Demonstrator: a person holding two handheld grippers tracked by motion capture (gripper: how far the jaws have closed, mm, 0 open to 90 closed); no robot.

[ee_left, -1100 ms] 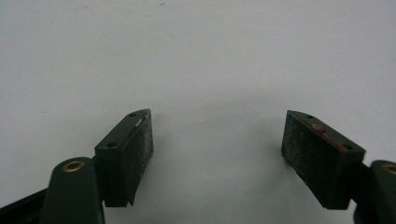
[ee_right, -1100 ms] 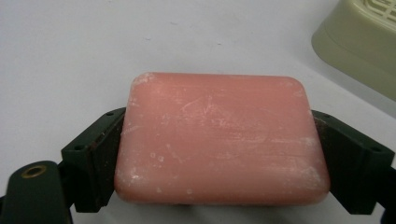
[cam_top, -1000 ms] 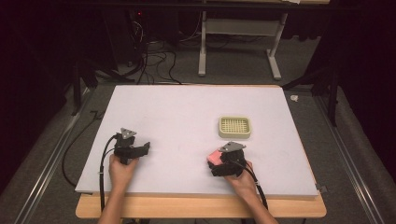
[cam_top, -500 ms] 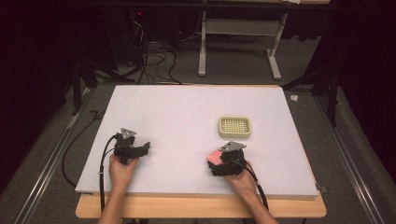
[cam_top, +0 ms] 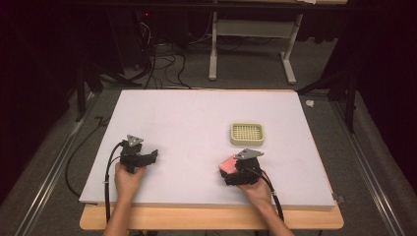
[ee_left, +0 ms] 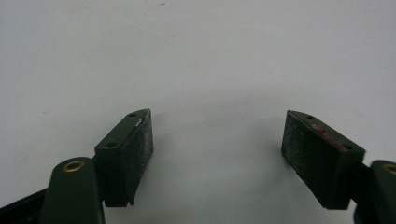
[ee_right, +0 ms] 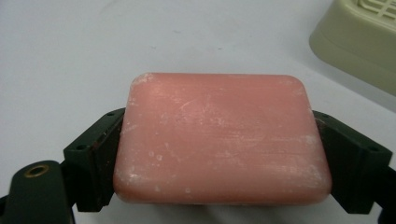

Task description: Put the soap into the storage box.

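Right gripper (cam_top: 231, 169) clamped on pink soap bar (ee_right: 222, 137); left gripper (cam_top: 147, 156) released
Soap bar held between both jaws near the table's (cam_top: 196, 118) front edge, close to the beige slotted soap dish (cam_top: 247, 134)

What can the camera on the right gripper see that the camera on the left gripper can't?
Right gripper view alone: a pink bar of soap squeezed between its two black jaws, and the corner of a pale green soap dish at the upper right.

Left gripper view alone: jaws standing wide apart with nothing between them, just bare surface.

Both: the white table top and a pair of black jaws rising from the bottom.
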